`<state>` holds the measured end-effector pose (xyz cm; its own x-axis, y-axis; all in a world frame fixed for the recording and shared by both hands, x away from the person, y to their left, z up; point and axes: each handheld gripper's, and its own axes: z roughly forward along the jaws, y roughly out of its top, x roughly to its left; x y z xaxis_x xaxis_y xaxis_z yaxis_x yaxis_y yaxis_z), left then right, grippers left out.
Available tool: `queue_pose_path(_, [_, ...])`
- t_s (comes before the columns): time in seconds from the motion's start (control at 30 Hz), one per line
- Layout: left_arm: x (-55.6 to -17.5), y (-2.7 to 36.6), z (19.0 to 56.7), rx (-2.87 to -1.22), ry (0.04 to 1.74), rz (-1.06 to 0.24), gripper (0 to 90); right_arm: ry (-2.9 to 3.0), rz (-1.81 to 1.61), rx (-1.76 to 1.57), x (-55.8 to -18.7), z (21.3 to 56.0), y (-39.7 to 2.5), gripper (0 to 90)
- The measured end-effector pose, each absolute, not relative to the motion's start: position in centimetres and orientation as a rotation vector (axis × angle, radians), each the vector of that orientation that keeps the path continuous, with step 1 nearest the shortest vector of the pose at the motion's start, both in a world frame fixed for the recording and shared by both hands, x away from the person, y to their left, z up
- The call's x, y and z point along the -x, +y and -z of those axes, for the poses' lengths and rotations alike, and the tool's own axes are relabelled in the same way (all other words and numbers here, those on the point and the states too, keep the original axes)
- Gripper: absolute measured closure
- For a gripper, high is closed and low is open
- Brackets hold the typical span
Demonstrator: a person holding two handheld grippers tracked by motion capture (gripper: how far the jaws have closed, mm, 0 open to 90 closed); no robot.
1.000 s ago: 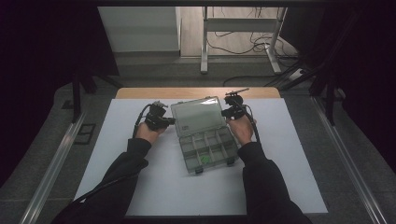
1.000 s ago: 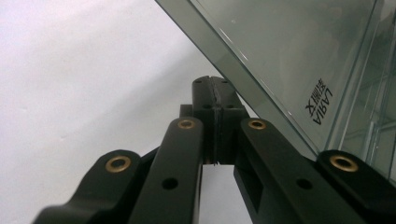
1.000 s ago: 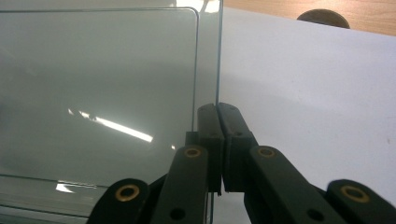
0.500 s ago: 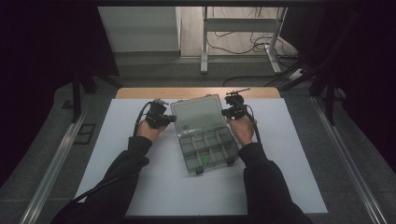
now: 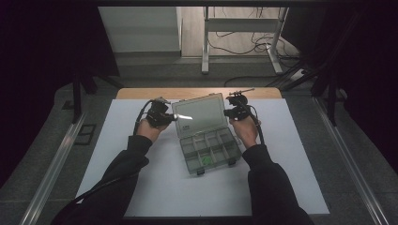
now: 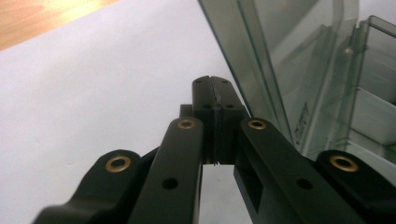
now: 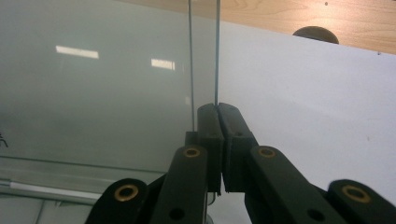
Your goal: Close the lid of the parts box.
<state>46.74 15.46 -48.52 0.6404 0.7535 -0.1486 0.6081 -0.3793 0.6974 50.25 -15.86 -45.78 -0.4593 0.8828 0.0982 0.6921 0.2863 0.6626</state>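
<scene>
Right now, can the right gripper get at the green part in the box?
Probably yes. The right gripper sits shut beside the raised lid; the green part lies in an uncovered compartment nearer the person, nothing visibly between, though the jaws must open first.

- The organizer box lies on the mat, about midway across it and nearer its far edge than its near one.
- Its lid stands open behind the box's compartments.
- Left of the box, just beside the lid's left edge, is the left gripper.
- Right of the box, at the lid's right edge, is the right gripper.
- Behind the box, past the mat, a strip of tabletop runs across.
- A small item lies in one of the box's near compartments.
</scene>
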Motion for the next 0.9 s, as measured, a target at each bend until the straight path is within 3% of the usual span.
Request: queue_pose_path(0.9, [-43.8, 15.0, 46.5, -2.115, 0.971, -0.206, 89.8, 2.335, -0.994, -1.381, -48.1, 44.3, -17.1, 87.5])
